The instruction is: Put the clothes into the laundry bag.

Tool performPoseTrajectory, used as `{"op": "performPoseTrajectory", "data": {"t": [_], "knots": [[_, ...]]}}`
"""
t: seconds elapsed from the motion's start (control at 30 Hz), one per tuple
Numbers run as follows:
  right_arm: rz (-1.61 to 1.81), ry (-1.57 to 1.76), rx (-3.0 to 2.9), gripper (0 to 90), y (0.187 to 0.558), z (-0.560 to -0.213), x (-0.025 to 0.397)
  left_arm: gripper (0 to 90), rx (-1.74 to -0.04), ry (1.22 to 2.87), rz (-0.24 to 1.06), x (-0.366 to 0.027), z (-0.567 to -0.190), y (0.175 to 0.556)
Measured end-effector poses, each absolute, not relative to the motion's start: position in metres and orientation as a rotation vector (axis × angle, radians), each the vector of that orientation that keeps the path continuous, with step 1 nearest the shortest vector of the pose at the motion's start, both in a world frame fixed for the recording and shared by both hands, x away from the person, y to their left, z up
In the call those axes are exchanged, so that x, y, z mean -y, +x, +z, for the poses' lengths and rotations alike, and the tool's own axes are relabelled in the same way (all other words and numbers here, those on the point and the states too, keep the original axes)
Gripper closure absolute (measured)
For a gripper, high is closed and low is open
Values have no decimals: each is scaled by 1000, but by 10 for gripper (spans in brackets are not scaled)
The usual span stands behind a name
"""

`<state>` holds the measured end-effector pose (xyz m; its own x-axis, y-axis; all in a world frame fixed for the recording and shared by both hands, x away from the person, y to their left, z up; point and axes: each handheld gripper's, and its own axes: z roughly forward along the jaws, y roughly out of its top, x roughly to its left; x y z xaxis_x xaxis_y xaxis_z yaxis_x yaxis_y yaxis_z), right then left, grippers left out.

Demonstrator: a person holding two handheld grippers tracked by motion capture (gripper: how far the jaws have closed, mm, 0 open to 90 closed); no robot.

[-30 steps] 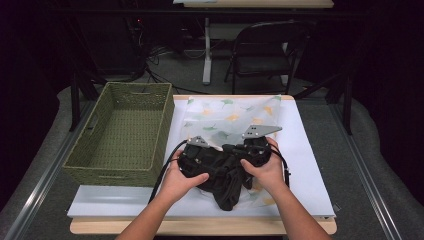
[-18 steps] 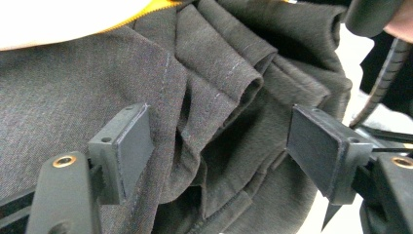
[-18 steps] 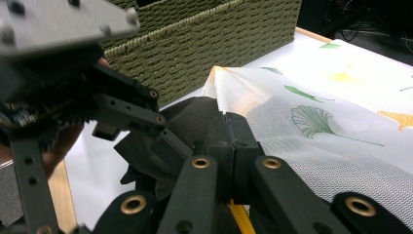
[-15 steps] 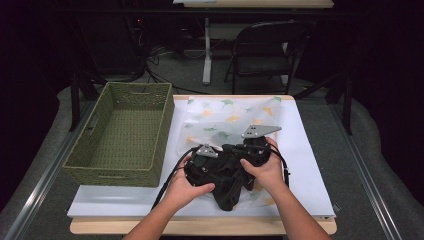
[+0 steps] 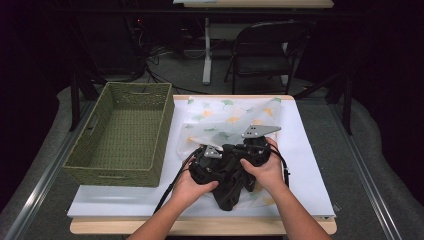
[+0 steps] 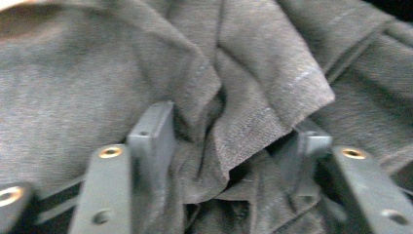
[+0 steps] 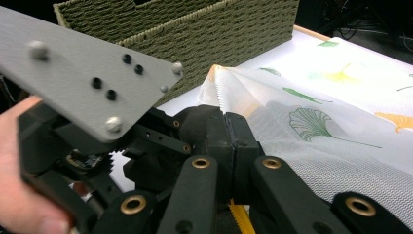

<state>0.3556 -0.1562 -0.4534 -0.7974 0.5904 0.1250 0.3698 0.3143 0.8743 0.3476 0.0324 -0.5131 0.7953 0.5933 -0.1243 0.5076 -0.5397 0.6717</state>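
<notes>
A dark grey garment [image 5: 227, 192] lies bunched on a sheer white cloth with a leaf print [image 5: 225, 117] at the table's front middle. Both hands hold their grippers close together over it. My left gripper [image 5: 216, 164] stands open, its jaws pushed into the grey garment [image 6: 253, 73], folds of which bulge between them [image 6: 231, 136]. My right gripper [image 7: 228, 122] is shut, and the leaf cloth [image 7: 316, 122] gathers into pleats at its tip, with a strip of it caught between the jaws. In the high view the right gripper [image 5: 246, 150] sits under its grey plate.
A green wicker basket [image 5: 120, 165] with nothing in it stands at the table's left, its wall [image 7: 219, 29] just behind the grippers. The white table top [image 5: 305, 150] lies bare to the right. A folding chair [image 5: 265, 45] stands beyond the far edge.
My left hand has slid its gripper rightward and onto the dark garment, closing the gap to the right gripper. The right gripper has barely moved.
</notes>
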Motion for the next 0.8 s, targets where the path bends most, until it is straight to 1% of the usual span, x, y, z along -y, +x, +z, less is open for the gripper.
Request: {"op": "performPoseTrajectory", "data": {"t": [0.1, 0.23, 0.27, 0.43, 0.57, 0.8], "knots": [[1480, 883, -2362, 900, 356, -454, 157, 585, -836, 2250, 139, -35, -516, 351], [1479, 880, -2363, 900, 356, -454, 156, 754, -835, 2241, 123, -34, -516, 351], [1478, 879, -2365, 900, 356, -454, 156, 780, -829, 2245, 132, -33, -515, 351], [1479, 875, -2367, 900, 355, -453, 155, 814, -835, 2200, 146, -28, -510, 355], [1483, 879, -2365, 900, 355, -453, 156, 819, -859, 2145, 142, -22, -504, 363], [1488, 890, -2360, 900, 356, -453, 159, 818, -878, 2109, 157, -17, -503, 379]]}}
